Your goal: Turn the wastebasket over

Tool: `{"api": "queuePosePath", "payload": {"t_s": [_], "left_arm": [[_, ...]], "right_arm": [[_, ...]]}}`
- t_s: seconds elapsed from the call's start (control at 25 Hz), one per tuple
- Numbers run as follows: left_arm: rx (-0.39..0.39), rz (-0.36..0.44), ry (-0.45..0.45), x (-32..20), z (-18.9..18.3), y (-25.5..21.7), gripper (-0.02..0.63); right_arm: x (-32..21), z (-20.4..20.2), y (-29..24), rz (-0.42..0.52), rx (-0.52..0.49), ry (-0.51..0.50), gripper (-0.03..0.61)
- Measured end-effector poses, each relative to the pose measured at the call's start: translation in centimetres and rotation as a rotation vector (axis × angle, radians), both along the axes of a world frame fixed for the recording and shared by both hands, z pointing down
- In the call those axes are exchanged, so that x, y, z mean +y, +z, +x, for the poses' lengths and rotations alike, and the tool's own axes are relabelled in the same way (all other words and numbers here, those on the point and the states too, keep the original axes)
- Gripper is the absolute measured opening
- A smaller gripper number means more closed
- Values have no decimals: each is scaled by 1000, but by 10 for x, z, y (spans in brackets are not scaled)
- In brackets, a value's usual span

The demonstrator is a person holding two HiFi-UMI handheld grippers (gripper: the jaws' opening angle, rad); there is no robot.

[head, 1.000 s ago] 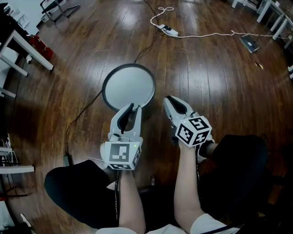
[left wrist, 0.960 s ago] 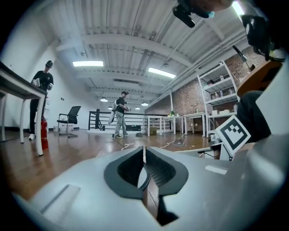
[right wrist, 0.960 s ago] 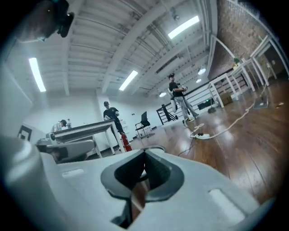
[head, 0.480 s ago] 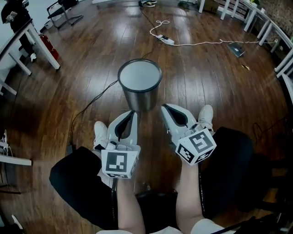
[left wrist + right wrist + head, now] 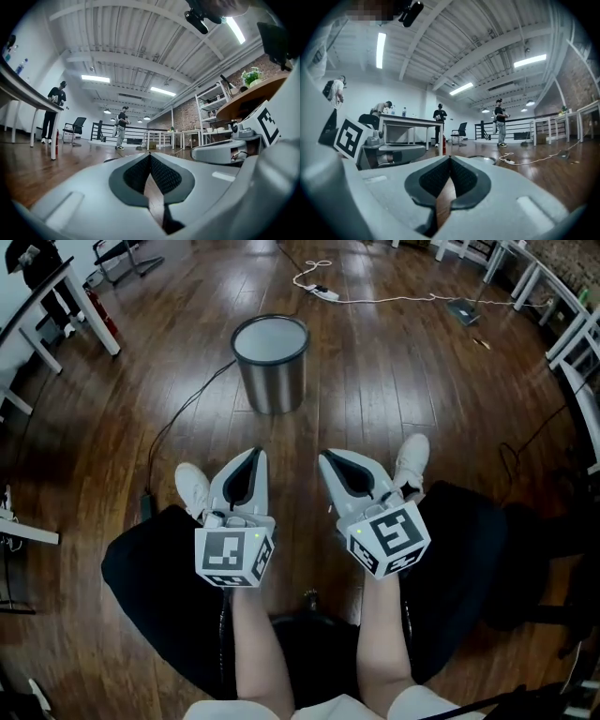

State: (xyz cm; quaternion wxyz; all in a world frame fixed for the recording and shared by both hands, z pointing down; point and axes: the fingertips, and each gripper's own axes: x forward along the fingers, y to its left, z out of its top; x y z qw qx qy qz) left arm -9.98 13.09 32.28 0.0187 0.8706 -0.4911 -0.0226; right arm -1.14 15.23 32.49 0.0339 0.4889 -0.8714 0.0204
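The metal wastebasket [image 5: 271,362] stands on the wooden floor at the top centre of the head view, its pale round top ringed by a dark rim. Both grippers are held level over the person's lap, well short of the basket and apart from it. My left gripper [image 5: 253,455] is shut with nothing between its pads. Beside it, my right gripper [image 5: 326,458] is also shut and empty. In the left gripper view the jaws [image 5: 150,155] meet at their tips. The right gripper view shows the same closed jaws [image 5: 450,159].
A black cable [image 5: 178,418] runs over the floor left of the basket. A white power strip with its cord [image 5: 319,292] lies behind it. White tables stand at the left [image 5: 56,296] and right [image 5: 572,324]. The person's white shoes [image 5: 192,488] [image 5: 411,460] flank the grippers. People stand far off.
Both grippers have drawn back from the wastebasket toward the person and risen. Their jaws, slightly apart beside the basket a second ago, are closed. The basket now stands farther away.
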Motion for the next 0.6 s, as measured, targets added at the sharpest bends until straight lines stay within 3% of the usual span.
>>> {"api": "queuePosePath", "payload": {"t_s": [0.08, 0.24, 0.6], "left_arm": [[-18, 19, 13, 8, 10, -12, 17], [-4, 81, 72, 40, 28, -31, 17], [14, 106, 32, 61, 12, -35, 17]], "right_arm": [[7, 10, -13, 3, 2, 47, -8], [40, 4, -30, 45, 36, 35, -8], [65, 14, -30, 54, -25, 80, -8]]}}
